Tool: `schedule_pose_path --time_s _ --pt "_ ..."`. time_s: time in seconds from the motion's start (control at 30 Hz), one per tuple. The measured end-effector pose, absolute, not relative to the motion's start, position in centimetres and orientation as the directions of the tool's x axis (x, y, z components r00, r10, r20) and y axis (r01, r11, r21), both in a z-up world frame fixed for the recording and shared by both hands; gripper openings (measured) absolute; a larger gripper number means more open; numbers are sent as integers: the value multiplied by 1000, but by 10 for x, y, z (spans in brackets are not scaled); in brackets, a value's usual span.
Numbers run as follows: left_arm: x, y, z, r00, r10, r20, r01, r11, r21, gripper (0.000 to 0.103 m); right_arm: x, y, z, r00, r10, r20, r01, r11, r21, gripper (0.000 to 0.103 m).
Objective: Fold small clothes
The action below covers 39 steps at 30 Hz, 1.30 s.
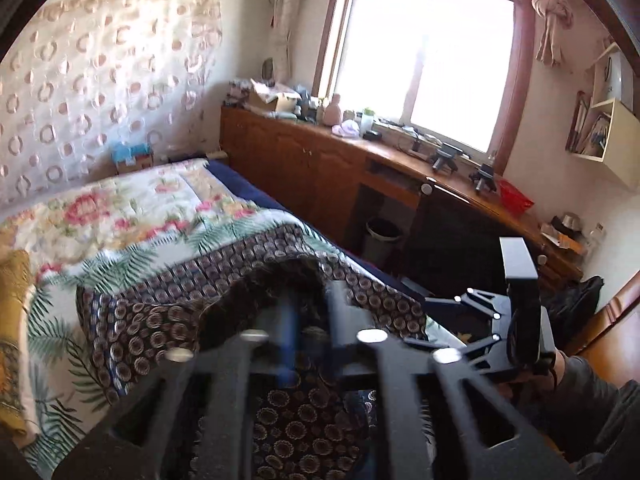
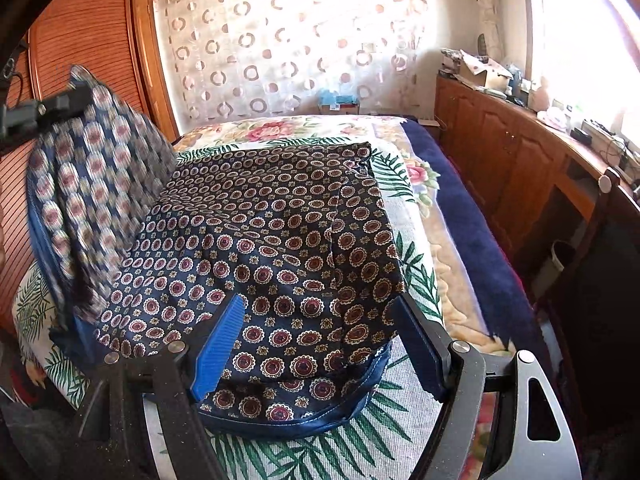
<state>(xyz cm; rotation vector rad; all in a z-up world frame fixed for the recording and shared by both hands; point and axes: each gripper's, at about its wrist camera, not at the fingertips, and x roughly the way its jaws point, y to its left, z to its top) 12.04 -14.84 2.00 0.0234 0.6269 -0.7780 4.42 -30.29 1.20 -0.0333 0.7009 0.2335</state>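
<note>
Seen from the right wrist camera, a slatted wooden wardrobe fills the far left. In front of it, the left hand-held gripper sits high, with one side of a navy garment lifted up to it in a blurred, hanging fold. The cloth edge lies between its fingers, but the blur hides whether they are pinching it or have let go.

Moving right, the rest of the garment lies spread flat on a bed. It is dark blue, printed with small red and cream round medallions, and edged along its near side with plain blue trim. It rests on a white bedspread patterned with pink flowers and green palm leaves.

At the near edge of the garment, the right hand-held gripper is released. Its two fingers, one showing a ribbed blue pad, stand wide apart on either side of the cloth without squeezing it.

Further right, a dark blue blanket runs along the bed's side. Beyond it, a long wooden worktop with cupboard doors, cluttered on top, stands under a bright window.
</note>
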Motion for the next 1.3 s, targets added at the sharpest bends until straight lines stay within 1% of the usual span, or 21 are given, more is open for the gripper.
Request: schedule_pose_path --time_s 0.03,0.07,0.13,0.37,0.67,0.77,0.8,0.83,0.87,0.9,1.0,1.07,1.23,1.3 --pt "120 -144 18 546 -644 -536 652 728 -210 48 45 -302 12 740 201 -642 -225 973 45 79" --pt "120 -139 16 555 -634 -538 643 737 -206 51 47 -303 13 740 201 -642 -226 973 45 79" --pt "119 -133 14 567 -620 -542 628 751 -203 62 51 -305 14 740 204 -640 -230 972 44 79" --pt "116 -97 1 634 -540 -554 541 821 -181 64 61 -292 17 737 224 -638 -268 963 28 79" --pt "118 -53 -32 663 -450 -598 436 882 -179 64 112 -255 -4 664 241 -708 -364 931 -25 79" --pt "121 -46 -39 662 -437 -610 416 890 -187 64 129 -243 -12 645 225 -730 -388 920 -58 70" --pt "121 -44 -41 661 -435 -611 412 892 -189 64 133 -240 -12 643 224 -732 -396 916 -67 62" --pt "121 -41 -43 661 -434 -612 410 892 -190 64 137 -236 -12 641 232 -732 -408 910 -70 57" --pt "121 -38 -46 661 -432 -613 407 893 -192 64 139 -233 -11 640 242 -730 -421 904 -69 47" --pt "120 -38 -47 660 -432 -614 405 894 -193 64 140 -230 -9 639 254 -726 -434 898 -69 32" --pt "119 -37 -50 661 -430 -615 402 895 -194 64 140 -225 -7 644 276 -713 -459 885 -72 5" --pt "118 -37 -51 665 -427 -613 402 896 -188 64 133 -224 0 669 304 -678 -466 883 -64 3" --pt "113 -35 -51 668 -432 -606 402 895 -194 64 105 -240 30 742 337 -580 -445 894 -50 2" --pt "112 -35 -50 670 -434 -602 402 894 -197 64 98 -251 38 757 329 -565 -429 902 -49 2"
